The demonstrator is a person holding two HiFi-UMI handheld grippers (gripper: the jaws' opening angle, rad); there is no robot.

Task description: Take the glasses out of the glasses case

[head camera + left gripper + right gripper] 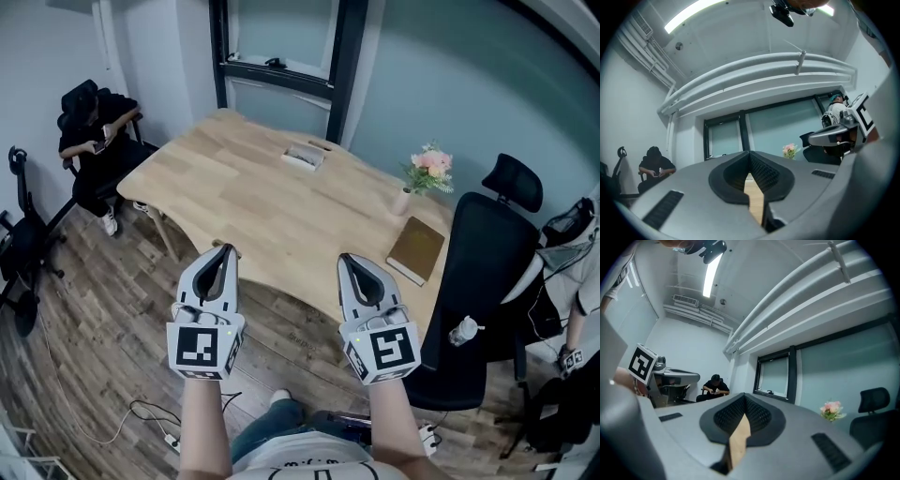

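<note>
The glasses case [304, 155], a pale flat box, lies at the far side of the wooden table [234, 202]; whether it holds glasses cannot be seen. My left gripper [223, 249] and right gripper [350, 258] hover side by side over the table's near edge, well short of the case. Both point level toward the table. Each has its jaws shut with nothing between them. In the left gripper view the dark pads [761, 171] meet at the tip, and the right gripper view shows its pads [757, 413] together too. The case is hidden in both gripper views.
A brown book [416, 249] and a small vase of flowers [427, 173] sit near the table's right edge. A black office chair [473, 291] stands close on the right. A person [98, 131] sits at the far left. Cables [155, 417] lie on the floor.
</note>
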